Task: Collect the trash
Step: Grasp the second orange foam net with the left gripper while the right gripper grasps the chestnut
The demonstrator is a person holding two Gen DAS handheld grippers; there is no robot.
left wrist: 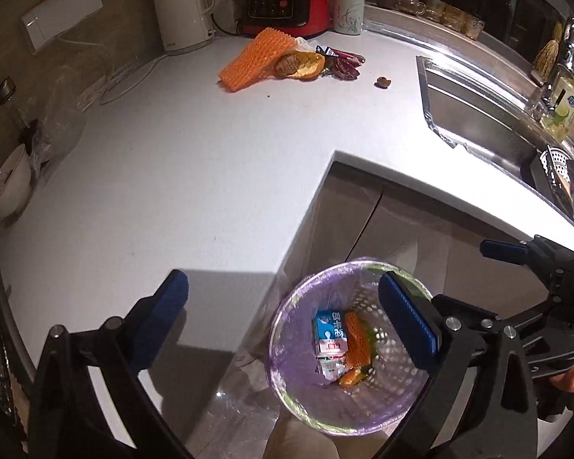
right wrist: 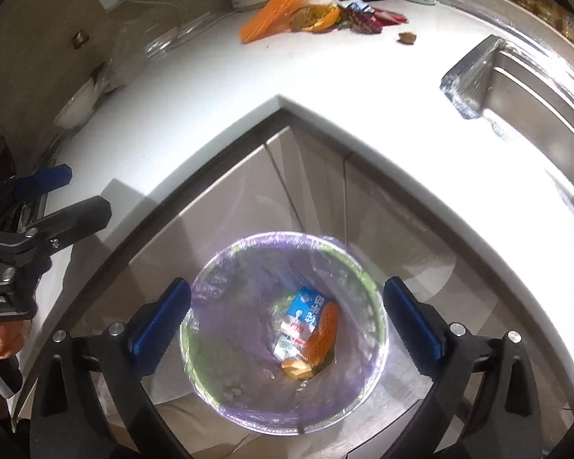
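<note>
One bin, one kettle, one blender, one mug, two tools.

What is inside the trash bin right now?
The bin, lined with a purple bag, holds a blue-and-white milk carton, an orange foam net and a yellowish peel piece. Anything under them is covered.

A white L-shaped countertop spread ahead of the grippers. Far ahead on it lay an orange foam net, touching a fruit peel and red wrappers, with a small brown scrap apart to their right. A white kettle, a red blender base and a mug stood behind them.
</note>
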